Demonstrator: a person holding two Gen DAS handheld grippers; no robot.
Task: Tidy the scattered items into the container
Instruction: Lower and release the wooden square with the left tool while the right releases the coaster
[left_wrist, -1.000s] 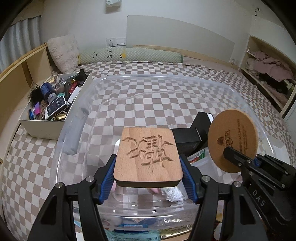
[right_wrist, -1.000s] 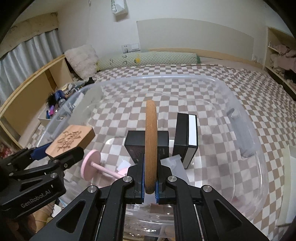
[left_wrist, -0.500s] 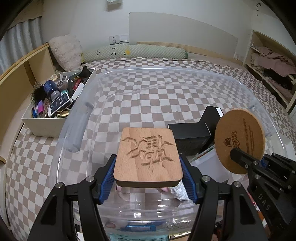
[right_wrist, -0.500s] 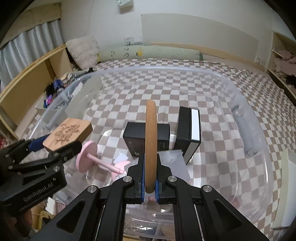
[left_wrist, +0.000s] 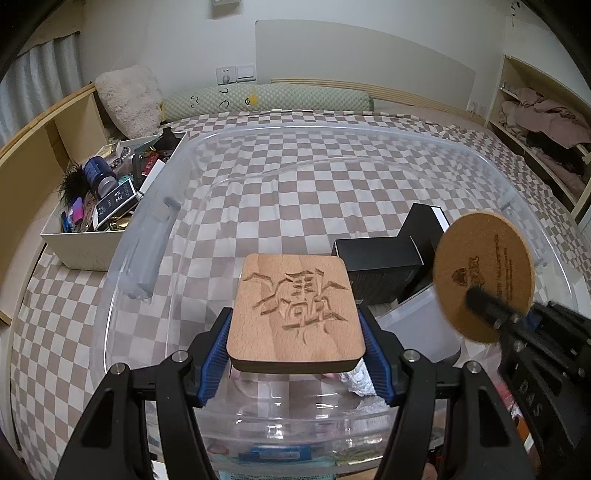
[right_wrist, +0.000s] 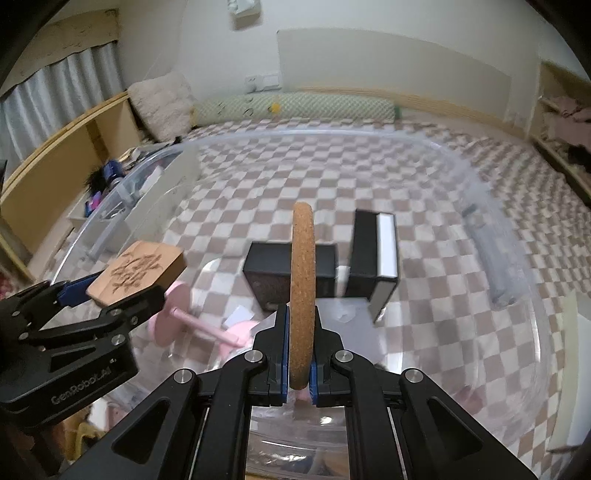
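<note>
My left gripper (left_wrist: 295, 354) is shut on a square wooden coaster (left_wrist: 297, 310) with a carved pattern, held flat above the near end of a clear plastic bin (left_wrist: 332, 129). The same wooden coaster (right_wrist: 138, 271) shows at the left of the right wrist view. My right gripper (right_wrist: 298, 363) is shut on a round cork coaster (right_wrist: 302, 288), held on edge over the bin; the cork coaster (left_wrist: 484, 280) faces the left camera. Inside the bin lie two black boxes (right_wrist: 273, 273) (right_wrist: 373, 254), a pink dumbbell-shaped item (right_wrist: 184, 314) and white packets (left_wrist: 421, 325).
The bin sits on a checkered bed cover (left_wrist: 66, 314). A white open box (left_wrist: 92, 243) full of small items stands left of the bin. A green bolster (left_wrist: 266, 98) and a fluffy cushion (left_wrist: 129, 99) lie at the headboard. Shelves with clothes (left_wrist: 543, 122) line the right side.
Both grippers keep their holds. The view has shifted slightly, with the bin and its boxes sitting a little further forward in both wrist views; the cork coaster stands a bit further right in the left view.
</note>
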